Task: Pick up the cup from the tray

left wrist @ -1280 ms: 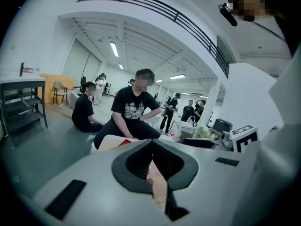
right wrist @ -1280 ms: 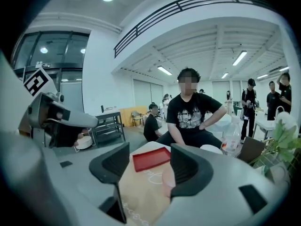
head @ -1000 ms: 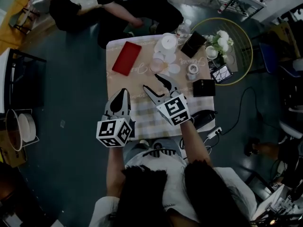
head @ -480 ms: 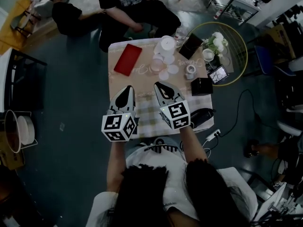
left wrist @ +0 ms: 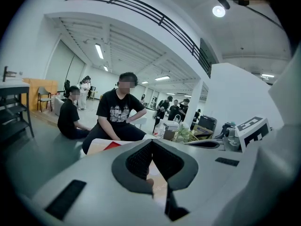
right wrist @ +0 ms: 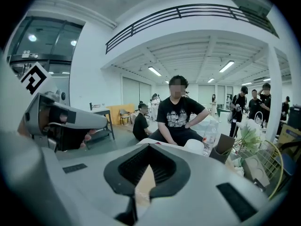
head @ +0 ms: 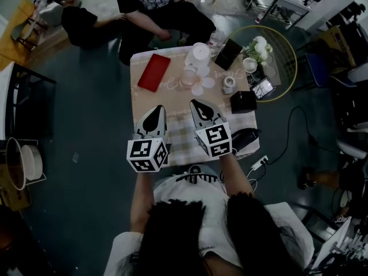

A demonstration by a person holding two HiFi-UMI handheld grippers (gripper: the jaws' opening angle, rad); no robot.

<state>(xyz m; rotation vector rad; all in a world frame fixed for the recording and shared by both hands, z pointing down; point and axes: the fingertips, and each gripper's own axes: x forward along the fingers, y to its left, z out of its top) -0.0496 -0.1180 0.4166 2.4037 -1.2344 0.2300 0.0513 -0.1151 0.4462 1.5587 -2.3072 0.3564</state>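
In the head view a large white cup (head: 201, 53) and a smaller pinkish cup (head: 189, 76) stand at the far middle of the small table (head: 172, 91), beside a flat red tray-like rectangle (head: 153, 72) with nothing on it. The white cup (right wrist: 202, 147) also shows in the right gripper view. My left gripper (head: 154, 109) and right gripper (head: 197, 102) hover side by side over the table's near half, well short of the cups. Both are shut with nothing between the jaws, as the left gripper (left wrist: 151, 142) and right gripper (right wrist: 149, 147) views show.
A black box (head: 243, 102), a small mug (head: 229, 85), a dark upright case (head: 228, 54) and a water bottle (right wrist: 208, 138) crowd the table's right side. A round glass side table (head: 287, 68) with flowers stands to the right. A person (head: 155, 4) sits just beyond the table.
The right gripper's jaws, open a second ago, have shut on nothing. Both grippers now point straight ahead, side by side.
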